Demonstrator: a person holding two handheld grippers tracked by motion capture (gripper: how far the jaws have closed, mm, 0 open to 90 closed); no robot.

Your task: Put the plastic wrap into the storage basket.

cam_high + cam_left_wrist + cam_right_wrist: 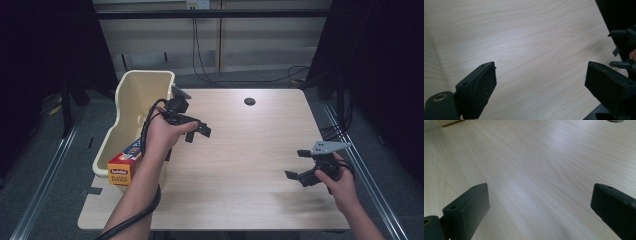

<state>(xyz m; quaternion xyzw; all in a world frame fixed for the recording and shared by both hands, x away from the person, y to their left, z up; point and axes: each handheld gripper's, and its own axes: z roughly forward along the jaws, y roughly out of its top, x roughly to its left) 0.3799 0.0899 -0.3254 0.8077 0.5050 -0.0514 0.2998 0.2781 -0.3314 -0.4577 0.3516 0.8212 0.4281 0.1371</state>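
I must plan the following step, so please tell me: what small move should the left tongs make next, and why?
Probably turn the left tongs back toward the cream bin. They are open and hold nothing, pointing over bare table, while the orange box in the bin's near end is the nearest thing to grasp.

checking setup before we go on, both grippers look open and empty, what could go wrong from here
1. The left gripper hovers right beside the cream bin at the table's left edge; a careless swing could knock it.
2. The box leans out over the bin's low front end and might tip out if the bin is bumped.
3. The right gripper hangs near the table's right edge.
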